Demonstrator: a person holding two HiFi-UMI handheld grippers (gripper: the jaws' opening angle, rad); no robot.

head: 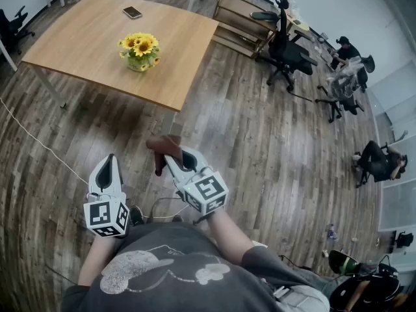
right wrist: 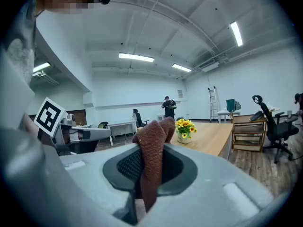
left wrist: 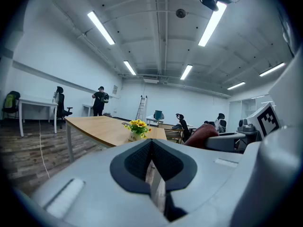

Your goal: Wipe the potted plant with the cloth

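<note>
The reddish-brown knitted cloth (right wrist: 152, 148) looks soft, limp and light. It folds over itself and droops, so it should mould round leaves without scratching. It is pinched near one end, which leaves a loose lobe above the pads to wipe with.

The small potted plant of yellow sunflowers in a pale green pot (head: 139, 49) is probably light and easy to tip or push along the smooth wood. The petals and thin stems look delicate. The safest hold is low on the pot's wall, never on the blooms.

The blooms form a tight yellow cluster with dark centres over green leaves. The pot is short and rounded.

The plant stands on the light wooden table (head: 78, 51), towards its near edge and well apart from both grippers, at about 11 o'clock from them in the head view. A dark phone (head: 132, 12) lies at the plant's 12 o'clock.

The right gripper (head: 168, 164) has its jaws clamped on the cloth. The left gripper (left wrist: 151, 148) has its jaws pressed together on nothing, so it is free to steady the pot.
</note>
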